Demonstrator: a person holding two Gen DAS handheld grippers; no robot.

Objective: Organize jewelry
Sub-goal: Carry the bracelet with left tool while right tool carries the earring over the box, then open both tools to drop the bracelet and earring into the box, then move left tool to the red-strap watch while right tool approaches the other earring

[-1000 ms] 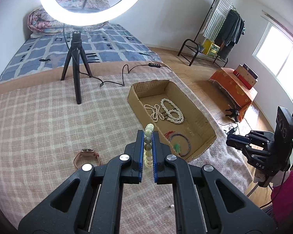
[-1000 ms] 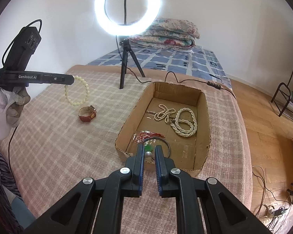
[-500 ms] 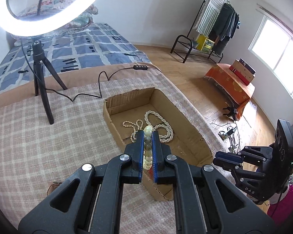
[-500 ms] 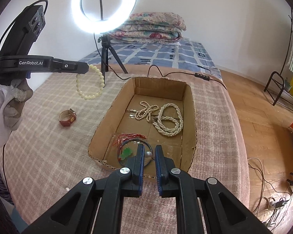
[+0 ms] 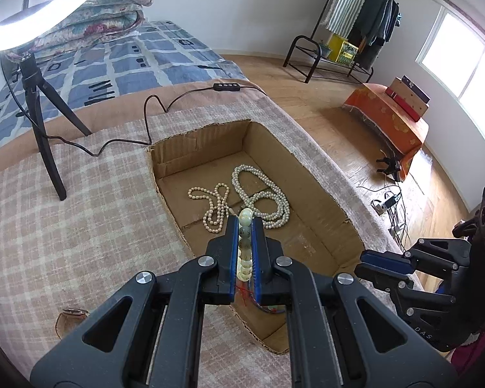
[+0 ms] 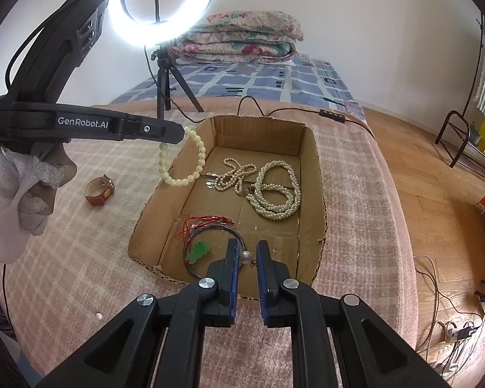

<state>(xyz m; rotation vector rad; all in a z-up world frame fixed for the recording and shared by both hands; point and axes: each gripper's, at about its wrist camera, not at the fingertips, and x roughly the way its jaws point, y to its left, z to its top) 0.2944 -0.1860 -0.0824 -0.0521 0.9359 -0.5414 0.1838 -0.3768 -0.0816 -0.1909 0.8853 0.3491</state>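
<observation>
My left gripper (image 5: 245,221) is shut on a cream bead bracelet (image 6: 181,158), which hangs from its tips over the left rim of the cardboard box (image 6: 320,174). My right gripper (image 6: 245,249) hovers over the box's near end; a small pearl earring (image 6: 246,254) sits between its parted jaws, touching the left pad. In the box lie two pearl necklaces (image 6: 274,190), a dark ring with red cords (image 6: 210,226) and a green pendant (image 6: 199,250). A brown watch (image 6: 99,190) lies on the blanket left of the box.
A ring light on a tripod (image 6: 163,74) stands behind the box, its cable (image 5: 152,110) trailing across the blanket. Folded quilts (image 6: 239,37) lie on the bed behind. A small bead (image 6: 98,315) lies on the blanket at the near left.
My left gripper has carried the bracelet rightward from above the blanket to over the box. My right gripper has moved forward over the box's near end, and its jaws have parted slightly.
</observation>
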